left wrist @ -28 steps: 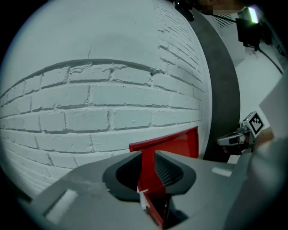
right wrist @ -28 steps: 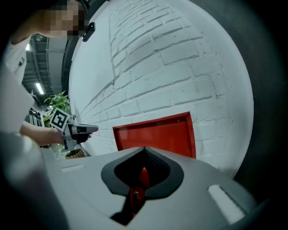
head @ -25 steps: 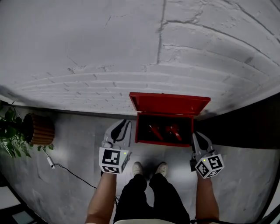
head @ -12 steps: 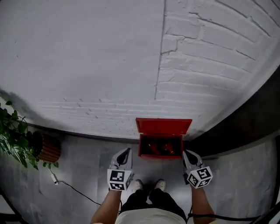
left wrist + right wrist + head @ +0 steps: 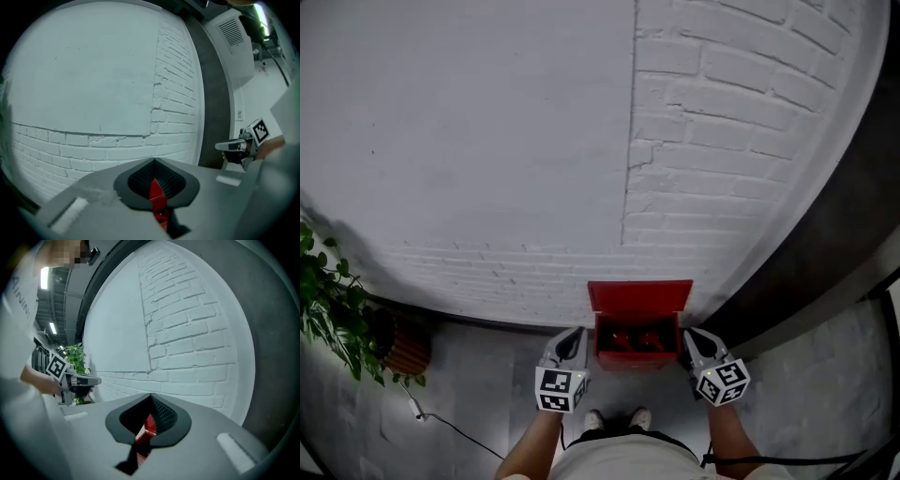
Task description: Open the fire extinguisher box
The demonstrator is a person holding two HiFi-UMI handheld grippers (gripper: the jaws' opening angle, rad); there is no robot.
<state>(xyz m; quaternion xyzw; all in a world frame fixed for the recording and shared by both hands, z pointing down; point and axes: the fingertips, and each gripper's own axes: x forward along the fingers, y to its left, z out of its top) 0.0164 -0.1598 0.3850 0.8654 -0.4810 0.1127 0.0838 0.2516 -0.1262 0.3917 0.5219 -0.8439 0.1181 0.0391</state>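
The red fire extinguisher box stands on the floor against the white brick wall, its lid raised and red extinguishers showing inside. My left gripper hovers at the box's left side, jaws shut with nothing between them. At the right side, my right gripper is also shut and empty. In the left gripper view the jaws meet at their tips, with a sliver of the red box visible below. The right gripper view shows the same: closed tips and a strip of red box.
A potted plant in a ribbed pot stands at the left, with a cable lying on the grey floor. A dark band runs along the wall at the right. The person's shoes stand just before the box.
The left gripper's jaws have closed. The head view has tipped upward and drawn back, so the open box now looks smaller and lower, with both grippers still flanking it.
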